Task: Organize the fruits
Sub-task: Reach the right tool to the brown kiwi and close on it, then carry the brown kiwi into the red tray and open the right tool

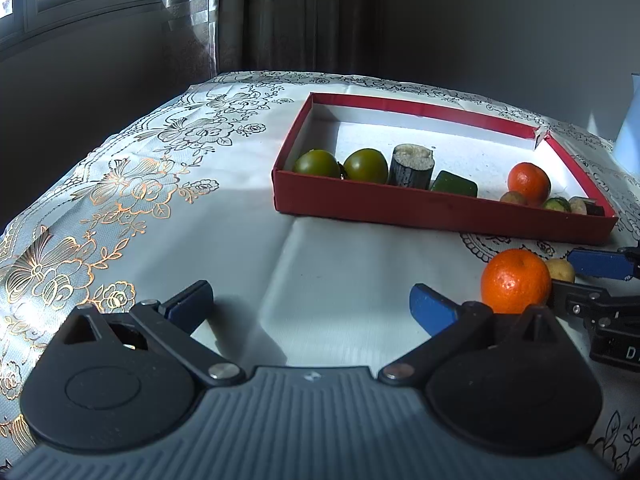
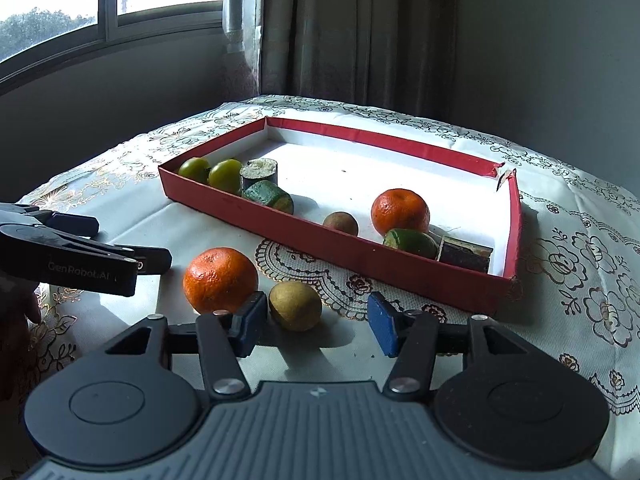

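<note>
A red tray (image 2: 352, 250) (image 1: 400, 204) on the table holds two green tomatoes (image 2: 208, 172), a dark cut cylinder (image 2: 260, 174), green pieces (image 2: 269, 197), a small brown fruit (image 2: 341, 223) and an orange (image 2: 400, 211). Outside it, on the cloth, lie an orange (image 2: 221, 280) (image 1: 516, 282) and a small brown-yellow fruit (image 2: 295, 306) (image 1: 561, 270). My right gripper (image 2: 318, 324) is open, its fingers on either side of the small fruit, left pad close to it. My left gripper (image 1: 312, 306) is open and empty over bare cloth, left of the orange.
The table carries a white floral cloth (image 1: 120, 200) and falls away at the left edge. A curtain (image 2: 352, 28) and window (image 2: 60, 0) stand behind. The left gripper also shows in the right wrist view (image 2: 120, 248), near the loose orange.
</note>
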